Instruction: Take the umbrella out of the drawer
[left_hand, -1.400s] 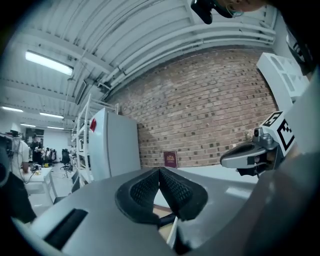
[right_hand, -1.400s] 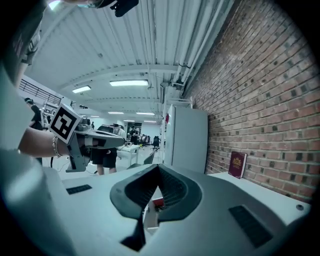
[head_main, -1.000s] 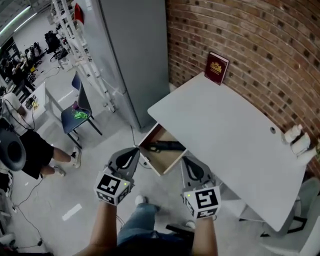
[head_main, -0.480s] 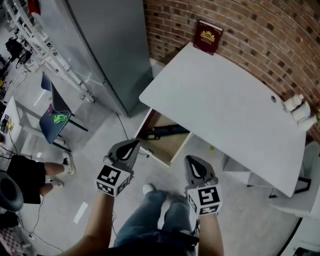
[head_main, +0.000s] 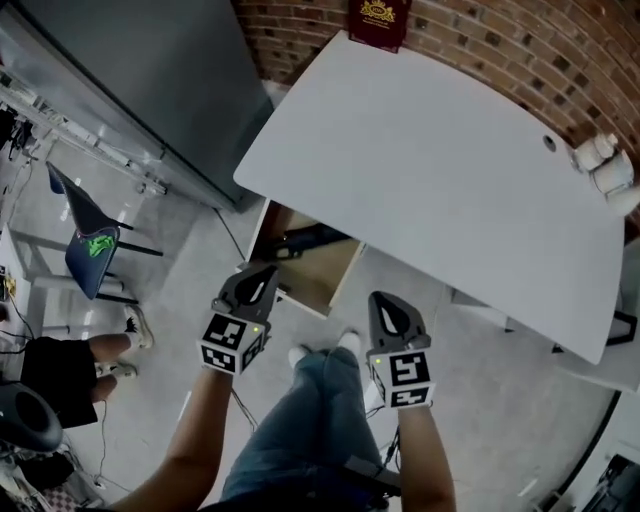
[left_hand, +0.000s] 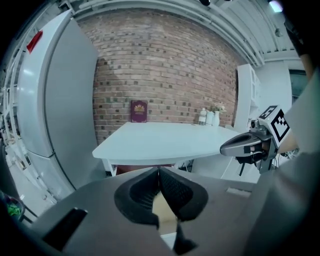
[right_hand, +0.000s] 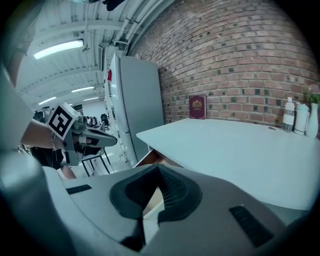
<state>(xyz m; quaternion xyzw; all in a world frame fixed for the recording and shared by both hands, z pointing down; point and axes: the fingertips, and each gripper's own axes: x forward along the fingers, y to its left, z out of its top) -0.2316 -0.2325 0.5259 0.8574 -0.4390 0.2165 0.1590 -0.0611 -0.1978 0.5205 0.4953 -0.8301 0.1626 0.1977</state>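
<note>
far left of the drawer (head_main: 318, 278), well apart, a blue chair (head_main: 88, 225) w/ sth green on the seat. a tall grey cabinet (head_main: 130, 70) stands left of & behind the drawer. left claw (head_main: 262, 272) hovers at the drawer's front left corner; its tips are pressed together w/ nothing between them. the drawer is pulled out from under the tabletop (head_main: 430, 170), tan floor showing. the umbrella (head_main: 305, 241), dark & folded, lies inside along the drawer's back part, partly under the tabletop's edge, so only part of it shows. right claw (head_main: 385, 300) hangs just right of the drawer's front, outside it, tips also pressed together & empty. behind & right of the drawer, on the tabletop: a red book (head_main: 378, 18) against the brick wall (head_main: 480, 40), and bottles (head_main: 600, 160) far right, both well apart from the drawer.

step in hand, imo: the reach. drawer already open, umbrella not yet touched. next move calls for one claw, prob the left since it's nearer, to spread its tips, dip over the front rim into the drawer, line up across the umbrella's narrow body & pinch it, then draw it out frontward, clear of the tabletop's edge.
</note>
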